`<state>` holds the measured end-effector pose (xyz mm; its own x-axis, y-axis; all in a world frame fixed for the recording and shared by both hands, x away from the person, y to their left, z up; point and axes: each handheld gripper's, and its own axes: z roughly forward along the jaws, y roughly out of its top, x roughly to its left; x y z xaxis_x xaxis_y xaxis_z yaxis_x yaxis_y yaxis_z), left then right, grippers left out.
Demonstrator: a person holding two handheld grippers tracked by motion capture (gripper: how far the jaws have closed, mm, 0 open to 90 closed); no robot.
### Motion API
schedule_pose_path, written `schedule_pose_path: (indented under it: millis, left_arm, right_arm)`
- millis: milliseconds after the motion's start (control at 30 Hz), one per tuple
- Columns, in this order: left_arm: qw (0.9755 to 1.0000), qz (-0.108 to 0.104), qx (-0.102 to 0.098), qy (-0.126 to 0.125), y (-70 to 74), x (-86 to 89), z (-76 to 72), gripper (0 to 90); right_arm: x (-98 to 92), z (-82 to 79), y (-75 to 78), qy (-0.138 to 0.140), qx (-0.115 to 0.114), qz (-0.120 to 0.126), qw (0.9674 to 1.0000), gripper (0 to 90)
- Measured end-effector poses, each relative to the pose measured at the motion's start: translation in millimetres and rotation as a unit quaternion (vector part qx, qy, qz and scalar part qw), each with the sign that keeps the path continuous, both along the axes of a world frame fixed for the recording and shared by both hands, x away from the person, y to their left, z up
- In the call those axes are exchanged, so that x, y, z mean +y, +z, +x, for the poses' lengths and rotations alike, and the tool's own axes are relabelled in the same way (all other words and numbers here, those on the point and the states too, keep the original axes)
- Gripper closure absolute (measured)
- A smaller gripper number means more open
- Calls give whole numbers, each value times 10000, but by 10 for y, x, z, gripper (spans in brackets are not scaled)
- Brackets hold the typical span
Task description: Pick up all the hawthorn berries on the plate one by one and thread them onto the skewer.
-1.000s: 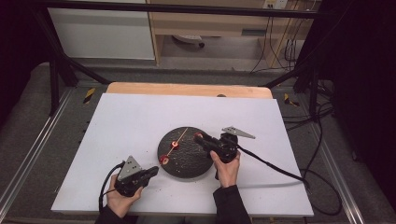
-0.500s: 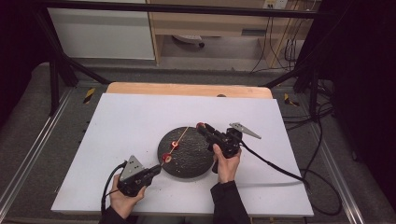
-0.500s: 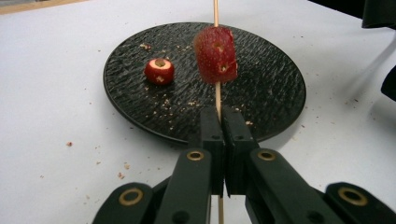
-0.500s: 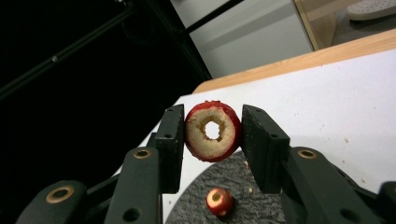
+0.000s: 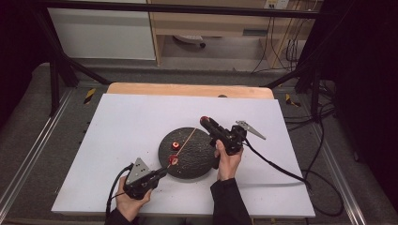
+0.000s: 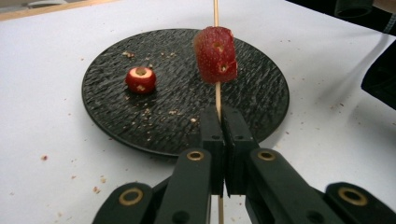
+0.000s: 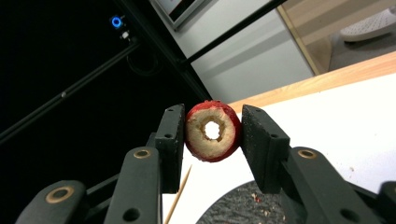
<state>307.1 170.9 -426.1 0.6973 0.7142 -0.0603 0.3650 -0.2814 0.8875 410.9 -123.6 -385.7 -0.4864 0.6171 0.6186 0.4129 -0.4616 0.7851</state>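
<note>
Left gripper [image 6: 219, 140]: my jaws pinch the skewer [image 6: 216, 9], pressed together on it.
Done: one fruit piece [image 6: 215, 55] threaded.
Right gripper [image 7: 211, 140]: jaws clasp a cored fruit ring [image 7: 213, 131], lifted at the plate's [image 5: 197, 161] 2 o'clock.
Left, I judge: thread this ring; then the piece [image 6: 140, 79] at the plate's 10 o'clock.

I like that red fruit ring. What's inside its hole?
Nothing: the cored red fruit ring held in the right tool has an empty hole with light behind. Its far side is hidden.

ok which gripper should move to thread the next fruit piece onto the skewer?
Right gripper: it holds the cored fruit ring near the skewer tip. Left gripper is clamped on the skewer, steadying it.
</note>
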Motion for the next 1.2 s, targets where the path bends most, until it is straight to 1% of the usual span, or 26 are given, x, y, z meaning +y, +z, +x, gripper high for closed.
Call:
schedule_pose_path:
  millis: [133, 200, 333, 667, 900, 1033, 1200]
  left_arm:
    - [10000, -15, -31, -41, 12, -45, -8, 881]
    - [10000, -26, -42, -42, 16, -57, -9, 881]
    - [10000, -41, -48, -58, 19, -98, -1, 881]
    - [9999, -100, -92, -68, 41, -164, 10, 881]
    - [9998, -186, -81, 7, 50, -185, 22, 881]
    - [9997, -226, -103, 64, 65, -231, 23, 881]
    - [9993, -337, -53, 178, 74, -292, 32, 881]
  right_arm:
    - [-2, 2, 13, -46, -24, 127, 9999, 614]
    - [-5, 0, 15, -71, -69, 143, 9998, 614]
    - [-3, -3, 21, -57, -51, 236, 9997, 614]
    - [3, -11, 17, -79, -59, 288, 9995, 614]
    - [7, -19, 21, -69, -49, 361, 9993, 614]
    - [16, -18, 8, -101, -77, 398, 9991, 614]
    - [29, -25, 1, -150, -111, 506, 9985, 615]
